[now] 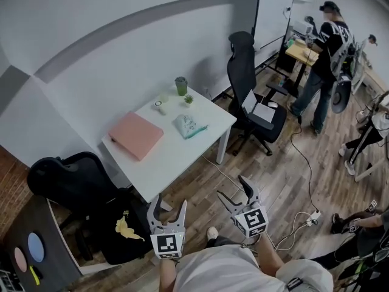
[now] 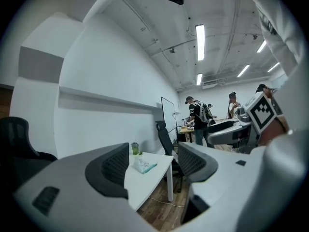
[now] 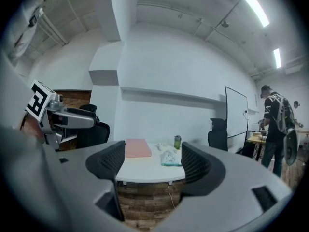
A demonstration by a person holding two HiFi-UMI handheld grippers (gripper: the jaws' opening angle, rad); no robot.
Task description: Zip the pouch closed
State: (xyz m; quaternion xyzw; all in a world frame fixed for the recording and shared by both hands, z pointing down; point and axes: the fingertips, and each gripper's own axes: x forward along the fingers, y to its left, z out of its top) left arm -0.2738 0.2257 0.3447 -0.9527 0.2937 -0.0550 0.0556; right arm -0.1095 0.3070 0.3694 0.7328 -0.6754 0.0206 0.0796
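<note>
Not begun, judging by the distance: standing well back from the counter, on the wooden floor, with no contact made. Holding the left gripper and the right gripper up in the air side by side, both aimed towards the counter. Fingers on both spread wide apart, with nothing between either pair but a far-off view of the counter.

Pouch lying flat on the counter, pale with a teal edge, towards the right end and well apart from both grippers. Too small from here to tell how much of the zip is open. All of the job probably left to do: walking up, pinning the pouch with one gripper, finding the zip pull with the other, drawing it along to the end.

Counted on the counter: one pouch, one pink folder to its left, one green cup by the wall, one small white thing near the cup. Counted around it: two black office chairs, one at the right end and one at the left. Further off, one person standing at another desk.
</note>
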